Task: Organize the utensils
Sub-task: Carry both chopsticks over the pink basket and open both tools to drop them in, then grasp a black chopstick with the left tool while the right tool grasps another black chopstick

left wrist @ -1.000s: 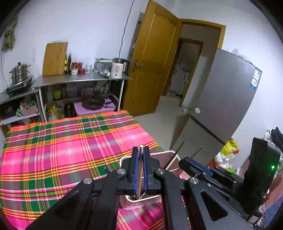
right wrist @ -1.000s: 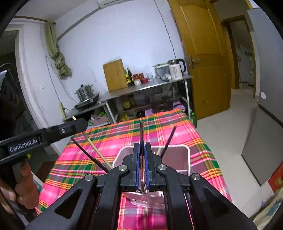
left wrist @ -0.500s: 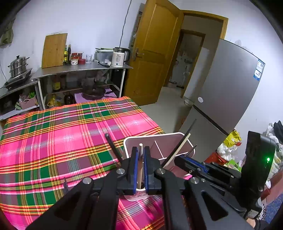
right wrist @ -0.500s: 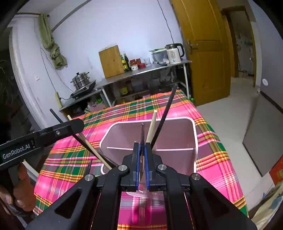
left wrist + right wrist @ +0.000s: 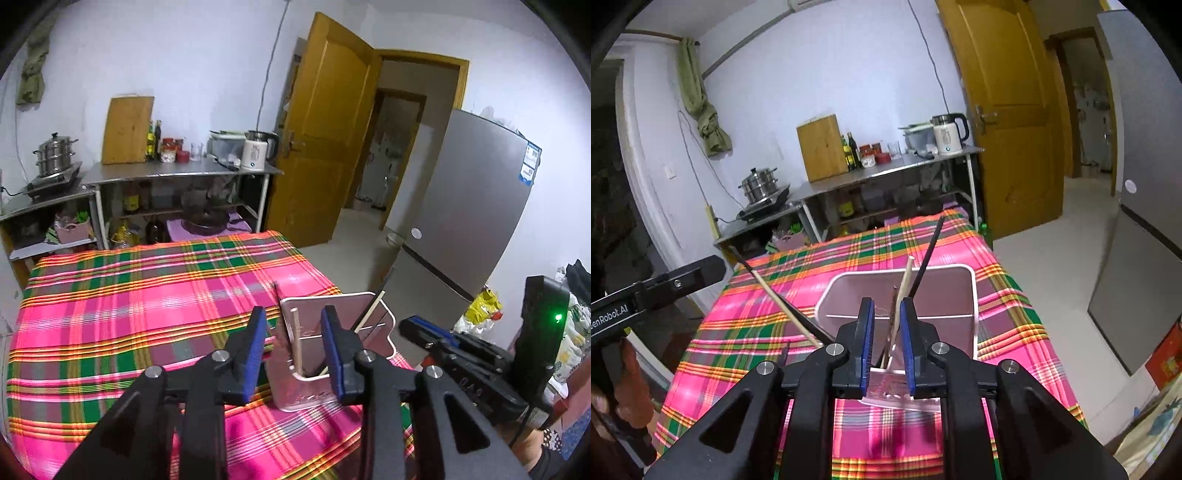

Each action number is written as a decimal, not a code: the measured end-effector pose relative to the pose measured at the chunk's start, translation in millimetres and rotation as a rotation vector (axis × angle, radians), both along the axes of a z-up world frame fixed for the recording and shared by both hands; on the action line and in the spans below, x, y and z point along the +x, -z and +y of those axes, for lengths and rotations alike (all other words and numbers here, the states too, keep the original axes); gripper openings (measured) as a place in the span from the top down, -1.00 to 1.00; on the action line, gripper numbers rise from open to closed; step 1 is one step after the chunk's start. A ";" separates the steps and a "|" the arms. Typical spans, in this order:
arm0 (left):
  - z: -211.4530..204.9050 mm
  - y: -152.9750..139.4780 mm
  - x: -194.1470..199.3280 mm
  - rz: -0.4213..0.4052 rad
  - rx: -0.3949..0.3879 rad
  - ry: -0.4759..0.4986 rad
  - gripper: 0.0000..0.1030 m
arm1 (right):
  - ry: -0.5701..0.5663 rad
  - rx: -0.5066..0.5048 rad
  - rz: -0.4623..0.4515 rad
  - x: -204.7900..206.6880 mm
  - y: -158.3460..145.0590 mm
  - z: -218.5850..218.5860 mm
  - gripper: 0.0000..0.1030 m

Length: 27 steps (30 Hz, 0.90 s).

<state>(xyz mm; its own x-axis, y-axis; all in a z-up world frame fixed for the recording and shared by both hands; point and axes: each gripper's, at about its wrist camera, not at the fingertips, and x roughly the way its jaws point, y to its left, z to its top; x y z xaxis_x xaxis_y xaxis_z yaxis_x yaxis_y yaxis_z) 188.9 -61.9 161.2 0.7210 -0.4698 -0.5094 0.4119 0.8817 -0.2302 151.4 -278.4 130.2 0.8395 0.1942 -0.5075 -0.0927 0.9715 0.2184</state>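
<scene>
My left gripper (image 5: 293,334) hangs spread wide above the pink utensil holder (image 5: 334,310) on the plaid tablecloth (image 5: 129,317), gripping nothing. My right gripper (image 5: 886,334) is parted too; chopsticks (image 5: 905,284) stand loose inside the holder.

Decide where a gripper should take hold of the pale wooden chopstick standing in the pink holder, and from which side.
Grip the wooden chopstick on its bare upper end, above the holder rim, coming down from above. It stands nearly upright with its lower part sunk in the compartment, so only the top is free. The open left gripper already straddles it.
</scene>
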 end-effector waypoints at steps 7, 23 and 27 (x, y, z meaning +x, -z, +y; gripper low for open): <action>42.5 21.3 -25.9 0.013 0.022 -0.096 0.37 | -0.071 0.010 -0.009 -26.0 1.9 23.2 0.72; 84.1 163.0 -39.1 0.305 0.064 -0.238 0.37 | -0.227 -0.022 0.173 -33.7 78.9 81.6 0.72; 77.2 185.7 -32.1 0.345 0.088 -0.234 0.37 | -0.244 -0.032 0.201 -31.4 89.8 88.4 0.72</action>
